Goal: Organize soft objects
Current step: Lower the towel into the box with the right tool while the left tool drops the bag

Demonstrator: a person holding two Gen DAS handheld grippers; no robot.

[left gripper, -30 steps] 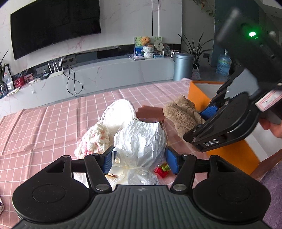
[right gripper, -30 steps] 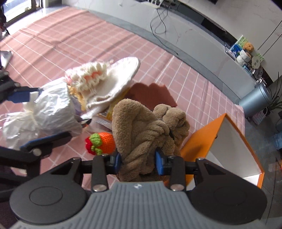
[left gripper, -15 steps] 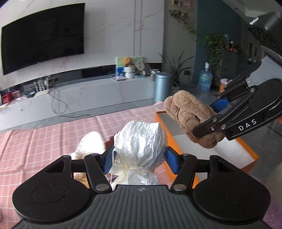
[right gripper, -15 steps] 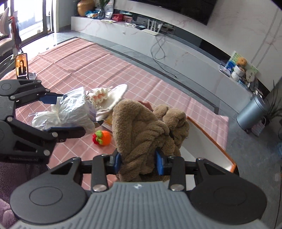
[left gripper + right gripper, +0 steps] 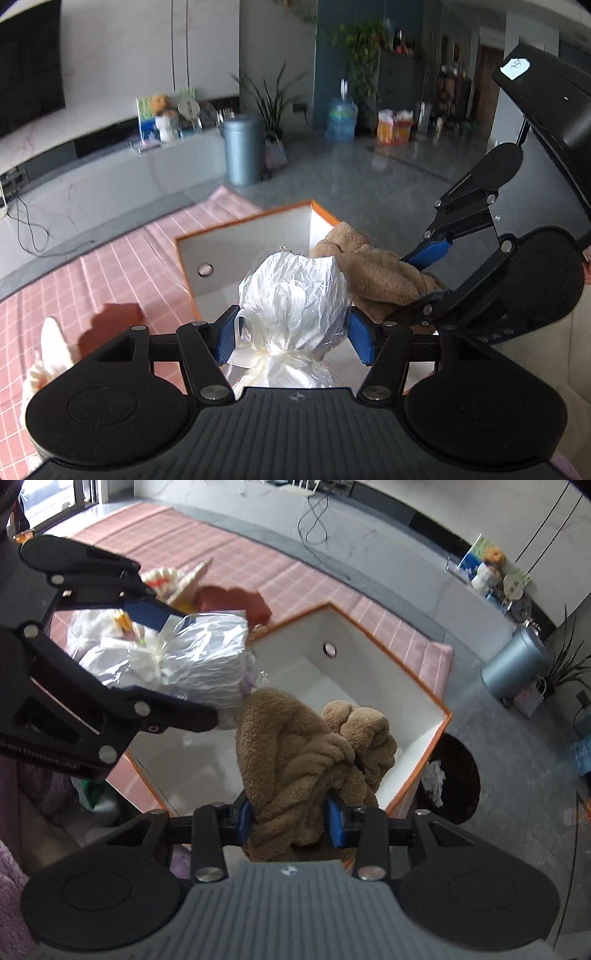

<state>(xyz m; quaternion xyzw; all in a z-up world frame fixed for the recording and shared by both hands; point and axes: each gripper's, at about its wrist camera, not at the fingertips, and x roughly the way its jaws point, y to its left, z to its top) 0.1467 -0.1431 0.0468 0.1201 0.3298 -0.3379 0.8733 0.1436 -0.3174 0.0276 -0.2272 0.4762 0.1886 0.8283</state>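
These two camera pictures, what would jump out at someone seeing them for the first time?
Two black claws, each clutching something soft over an open orange-edged white box. The right gripper squeezes a fluffy brown plush, and beside it the left gripper pinches a shiny white plastic-wrapped bundle. Behind lies a pink checked cloth.

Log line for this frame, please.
left claw: holds white bag | right claw: holds brown plush | both over orange box

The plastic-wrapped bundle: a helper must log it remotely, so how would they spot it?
Find the orange-rimmed white box on the pink checked cloth. Above its left edge, the left gripper clamps a crinkly translucent white bag, tied with ribbon, unlike the fuzzy brown plush beside it.
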